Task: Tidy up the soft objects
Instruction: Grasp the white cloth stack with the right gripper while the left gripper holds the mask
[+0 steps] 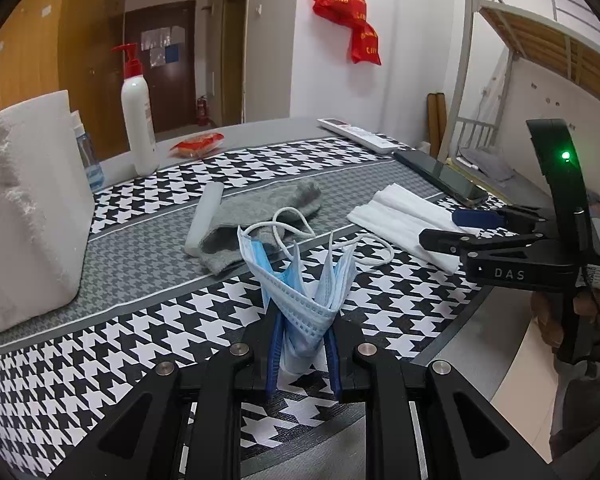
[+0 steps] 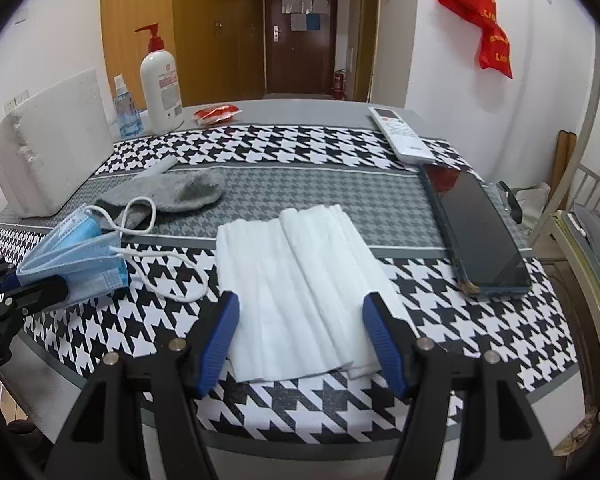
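Observation:
My left gripper (image 1: 303, 328) is shut on a folded blue face mask (image 1: 312, 292), held just above the houndstooth mat; its white ear loops trail onto the mat. From the right wrist view the mask (image 2: 72, 256) and the left gripper (image 2: 32, 284) sit at the left edge. My right gripper (image 2: 300, 308) is open and straddles the near end of a folded white cloth (image 2: 300, 264) that lies flat, unpinched. In the left wrist view the right gripper (image 1: 444, 228) hovers over that cloth (image 1: 396, 216). A grey sock (image 1: 260, 216) (image 2: 180, 194) lies behind the mask.
A white foam block (image 1: 28, 208) stands at the left, with a pump lotion bottle (image 1: 138, 120) and a small blue spray bottle (image 2: 126, 116) behind it. A remote (image 2: 402, 132) and a dark phone (image 2: 484, 232) lie at the right. A red packet (image 1: 198, 145) sits at the back.

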Tool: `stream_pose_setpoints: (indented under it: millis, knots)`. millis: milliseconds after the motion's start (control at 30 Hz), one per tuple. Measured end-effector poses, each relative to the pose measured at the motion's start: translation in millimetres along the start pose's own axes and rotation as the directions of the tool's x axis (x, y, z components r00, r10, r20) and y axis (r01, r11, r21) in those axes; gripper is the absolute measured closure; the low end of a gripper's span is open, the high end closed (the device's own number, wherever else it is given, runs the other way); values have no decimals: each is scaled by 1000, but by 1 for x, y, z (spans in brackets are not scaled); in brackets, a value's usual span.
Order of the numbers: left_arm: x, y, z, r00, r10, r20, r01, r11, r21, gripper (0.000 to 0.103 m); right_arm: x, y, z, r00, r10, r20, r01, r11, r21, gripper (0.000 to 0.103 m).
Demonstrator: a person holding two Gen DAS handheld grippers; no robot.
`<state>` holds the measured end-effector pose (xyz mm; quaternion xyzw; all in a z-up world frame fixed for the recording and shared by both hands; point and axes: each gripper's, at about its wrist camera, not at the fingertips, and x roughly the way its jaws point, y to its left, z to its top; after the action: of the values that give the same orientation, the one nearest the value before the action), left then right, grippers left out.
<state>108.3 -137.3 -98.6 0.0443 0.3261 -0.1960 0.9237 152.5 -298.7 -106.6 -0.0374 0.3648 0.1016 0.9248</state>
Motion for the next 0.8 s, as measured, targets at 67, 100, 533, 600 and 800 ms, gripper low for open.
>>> stream_pose_setpoints:
  millis: [67,100,533,600,800]
  knots:
    - [-1,1,0,1000,0,5,0,1000,-1,82,3,-1,1,1000,-11,-6,11,1000,-1,34]
    - [-1,1,0,1000,0,5,0,1000,-2,82,4,-1,1,1000,-13,-10,13,1000,1,34]
    - [-8,9,-2,1000,1,18,-1,1000,-14,82,8,-2,1,999,-19,-29,19,1000,-2,57]
    - [-12,11,-1,1000,2,25,-2,1000,-16,82,6,2,1,999,-13,-35,13,1000,-12,72]
    - [-24,17,-2,999,14,50,-13,1000,-17,82,4,12,1,1000,10,-27,-11,1000,-14,94]
